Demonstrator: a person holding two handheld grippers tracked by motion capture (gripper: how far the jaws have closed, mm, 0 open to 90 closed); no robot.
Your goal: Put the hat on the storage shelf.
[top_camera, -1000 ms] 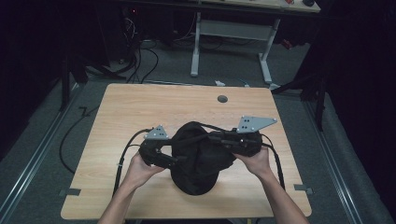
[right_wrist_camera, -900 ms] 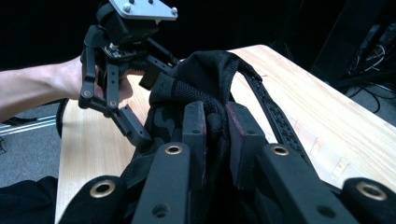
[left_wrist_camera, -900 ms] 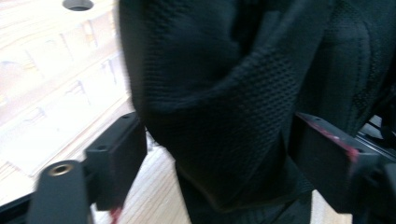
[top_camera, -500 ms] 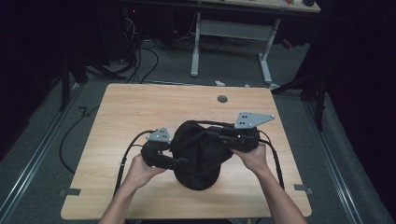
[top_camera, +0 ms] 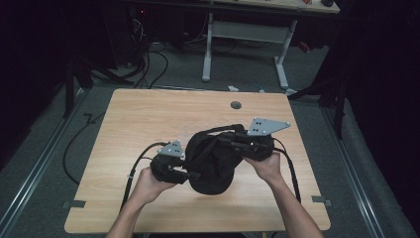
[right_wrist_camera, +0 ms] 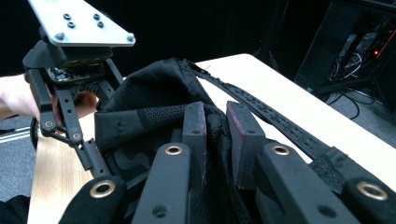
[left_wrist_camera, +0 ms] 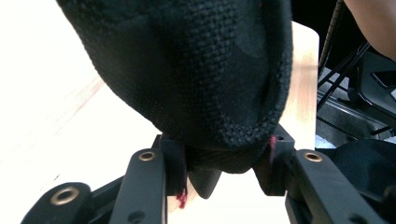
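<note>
A black fabric cap (top_camera: 213,161) with a perforated strap (right_wrist_camera: 280,123) is held just above the wooden table (top_camera: 148,119), near its front middle. My left gripper (top_camera: 187,173) grips it from the left; its jaws are shut on the cap's lower edge (left_wrist_camera: 224,154). From the right, my right gripper (top_camera: 229,142) pinches a fold of the cap's cloth (right_wrist_camera: 215,126) between its red-edged pads (right_wrist_camera: 195,126). In the right gripper view the left gripper (right_wrist_camera: 88,149) with its grey plate sits at the far side of the cap.
A round cable hole (top_camera: 236,105) sits near the table's far edge. Beyond it stands a white desk frame (top_camera: 247,34), with cables on the grey floor (top_camera: 148,59). Cables trail from both grippers over the tabletop.
Both grippers kept their hold on the cap. The right gripper drifted slightly left and the cap rose a little, bunching tighter between the hands.
</note>
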